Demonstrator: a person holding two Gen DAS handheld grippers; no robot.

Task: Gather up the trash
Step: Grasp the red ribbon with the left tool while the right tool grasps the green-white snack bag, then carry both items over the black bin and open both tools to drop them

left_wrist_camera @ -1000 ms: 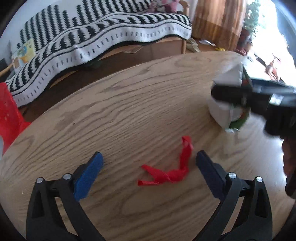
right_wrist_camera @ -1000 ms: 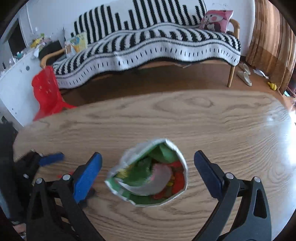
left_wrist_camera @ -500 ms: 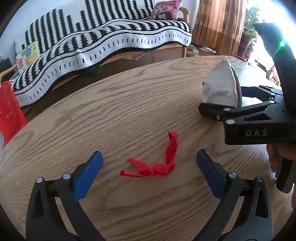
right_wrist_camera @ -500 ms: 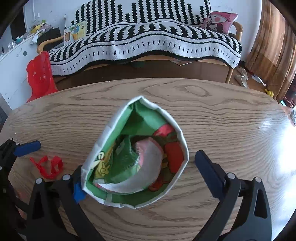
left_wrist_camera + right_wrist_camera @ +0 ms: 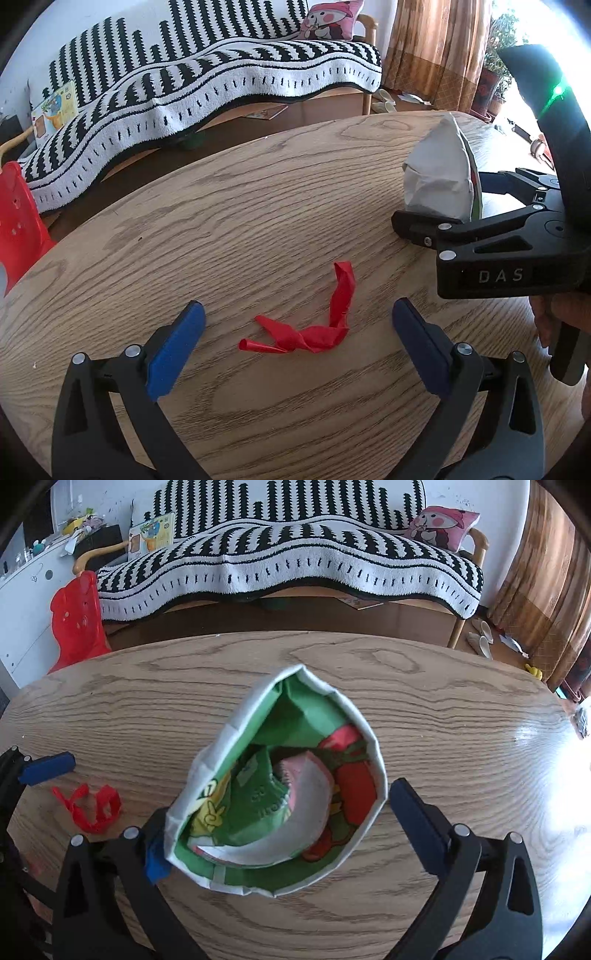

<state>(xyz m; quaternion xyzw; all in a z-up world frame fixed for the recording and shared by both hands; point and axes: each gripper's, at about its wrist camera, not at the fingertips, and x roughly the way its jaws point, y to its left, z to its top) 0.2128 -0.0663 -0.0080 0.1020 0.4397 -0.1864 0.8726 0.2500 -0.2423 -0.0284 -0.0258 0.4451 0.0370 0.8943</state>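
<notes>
Since half a second ago little has moved: the left hand-held gripper (image 5: pixel 295 339) still hovers with its blue pads wide apart either side of the red balloon scrap (image 5: pixel 314 325) lying flat on the surface (image 5: pixel 229 206). The right hand-held gripper (image 5: pixel 273 823), also spread wide, brackets the open snack bag (image 5: pixel 280 786), which stands near the scrap and now looks slightly larger. The surface is oak-grained wood. Behind it stand a sofa with a striped blanket (image 5: pixel 207 85), a red chair (image 5: pixel 77 616) and brown curtains (image 5: pixel 439 48).
</notes>
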